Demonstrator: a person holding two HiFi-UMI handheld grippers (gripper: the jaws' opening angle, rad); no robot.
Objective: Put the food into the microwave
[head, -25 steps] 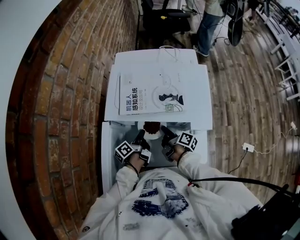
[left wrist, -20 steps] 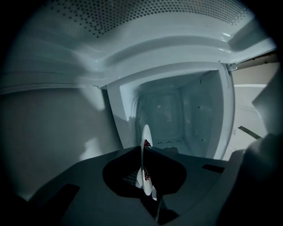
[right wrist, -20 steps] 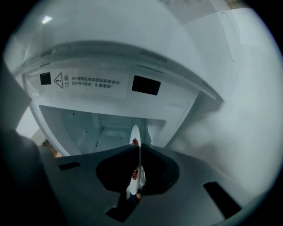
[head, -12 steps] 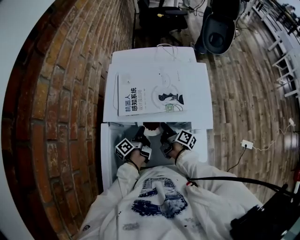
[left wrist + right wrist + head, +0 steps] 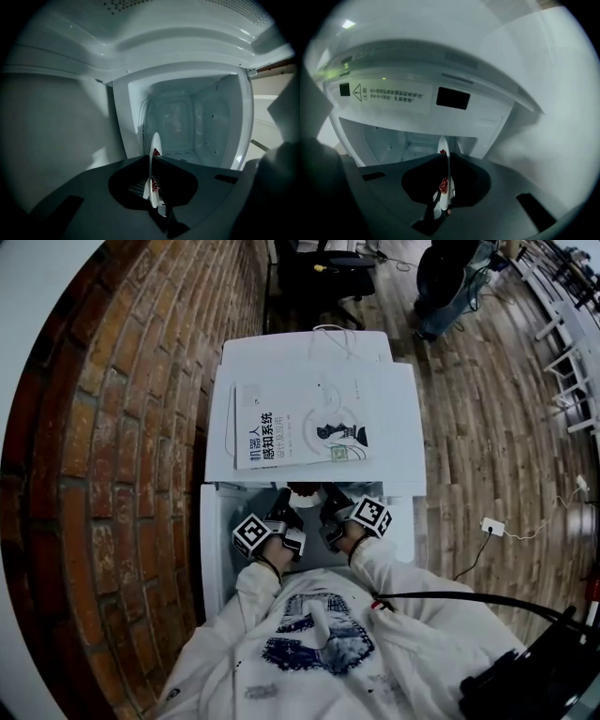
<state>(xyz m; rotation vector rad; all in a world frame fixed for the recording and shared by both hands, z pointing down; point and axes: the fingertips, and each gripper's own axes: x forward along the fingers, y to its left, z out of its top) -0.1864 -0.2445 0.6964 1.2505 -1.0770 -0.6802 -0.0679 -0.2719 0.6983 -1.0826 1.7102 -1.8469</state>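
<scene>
A white plate (image 5: 305, 495) of dark red food is held between both grippers at the mouth of the white microwave (image 5: 309, 381), mostly hidden under its front edge. My left gripper (image 5: 281, 508) is shut on the plate's left rim and my right gripper (image 5: 329, 506) on its right rim. The left gripper view shows the plate (image 5: 153, 173) edge-on between the jaws, with the lit cavity (image 5: 187, 126) ahead. Seen from the right gripper, the plate (image 5: 443, 199) carries red food (image 5: 444, 185) and points into the cavity (image 5: 408, 143).
A book (image 5: 300, 437) lies on the microwave's top. The open door (image 5: 214, 549) lies flat under the grippers. A brick wall (image 5: 112, 474) runs along the left. On the wooden floor to the right are a white power strip (image 5: 494, 527) and a black cable (image 5: 450, 598).
The plate has slid further under the microwave's front edge, so less of the food shows from above. Both grippers keep their hold. People and a chair at the back have shifted.
</scene>
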